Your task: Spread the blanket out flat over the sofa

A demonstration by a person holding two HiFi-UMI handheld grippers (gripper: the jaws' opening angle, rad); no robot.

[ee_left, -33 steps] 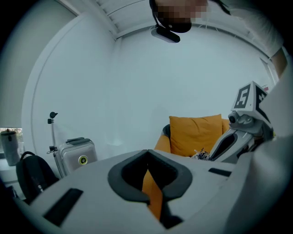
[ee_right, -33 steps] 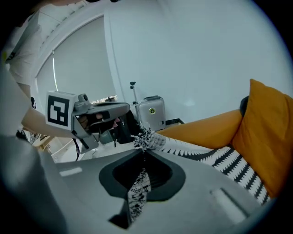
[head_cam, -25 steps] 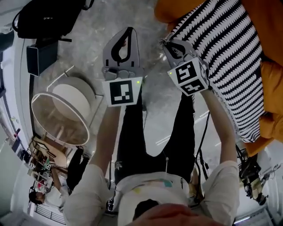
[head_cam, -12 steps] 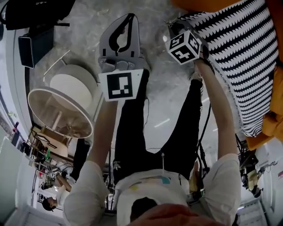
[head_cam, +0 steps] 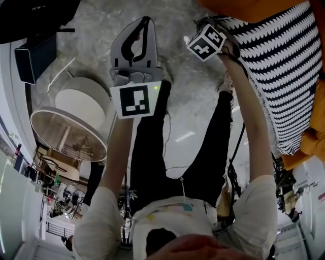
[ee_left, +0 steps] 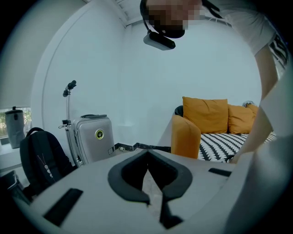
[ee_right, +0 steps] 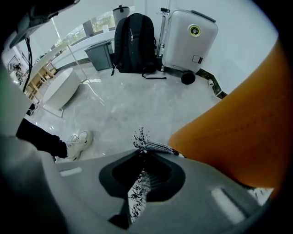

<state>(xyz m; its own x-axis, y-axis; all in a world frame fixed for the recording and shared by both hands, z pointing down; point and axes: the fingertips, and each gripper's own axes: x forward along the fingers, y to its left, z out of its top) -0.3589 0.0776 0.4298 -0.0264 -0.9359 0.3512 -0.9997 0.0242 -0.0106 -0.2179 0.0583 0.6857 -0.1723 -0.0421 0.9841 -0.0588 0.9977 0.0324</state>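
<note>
Right gripper (ee_right: 142, 148) now lower, tight on blanket (head_cam: 274, 66) edge beside sofa (ee_right: 238, 128); left gripper (ee_left: 147, 155) closed, empty, over open floor (ee_right: 137, 100).

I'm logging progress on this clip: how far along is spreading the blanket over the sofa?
Done: the blanket already covers much of the orange sofa. In hand: the right gripper is shut on its fringed corner, beside the sofa; the left gripper is shut, empty. Left: probably lay that corner flat and let go.

Blanket (head_cam: 284, 66) lies on the sofa (head_cam: 254, 7) at right; side table (head_cam: 68, 134) stands at left
</note>
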